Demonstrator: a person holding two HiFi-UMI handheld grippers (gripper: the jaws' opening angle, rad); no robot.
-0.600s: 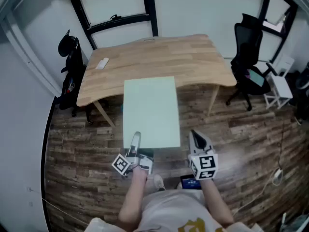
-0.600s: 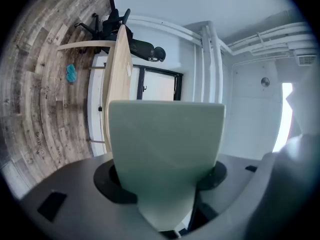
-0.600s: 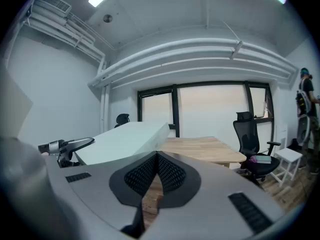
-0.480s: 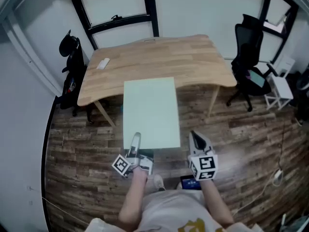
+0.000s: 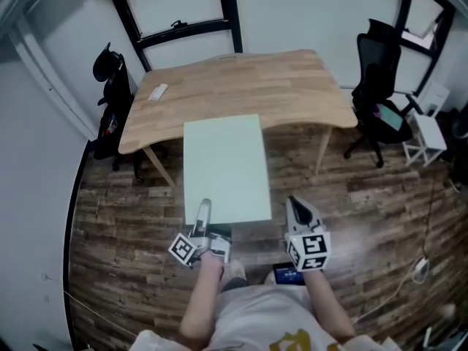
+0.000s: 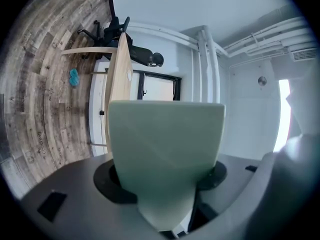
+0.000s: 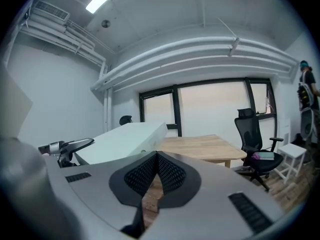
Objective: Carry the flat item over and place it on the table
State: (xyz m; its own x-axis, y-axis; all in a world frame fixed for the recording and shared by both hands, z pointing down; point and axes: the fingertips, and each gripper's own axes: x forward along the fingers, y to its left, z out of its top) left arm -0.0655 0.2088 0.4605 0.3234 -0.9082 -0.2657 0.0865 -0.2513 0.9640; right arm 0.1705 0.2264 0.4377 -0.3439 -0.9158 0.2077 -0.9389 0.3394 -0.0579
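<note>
A pale green flat board (image 5: pixel 225 168) hangs level above the wooden floor, its far edge over the near edge of the wooden table (image 5: pixel 292 86). My left gripper (image 5: pixel 205 210) is shut on the board's near left corner. In the left gripper view the board (image 6: pixel 165 139) fills the space between the jaws. My right gripper (image 5: pixel 296 207) hovers just right of the board's near right corner, shut with nothing in it; its pads (image 7: pixel 170 171) meet. The right gripper view shows the board (image 7: pixel 125 139), the left gripper (image 7: pixel 65 146) and the table (image 7: pixel 195 146) beyond.
A small white object (image 5: pixel 157 91) lies at the table's left end. A black office chair (image 5: pixel 380 101) and a white stool (image 5: pixel 420 134) stand to the right. Another dark chair (image 5: pixel 110 101) stands at the left, by the wall. Windows run behind the table.
The board's far end has drifted slightly left in the head view. Both grippers keep their places and grips.
</note>
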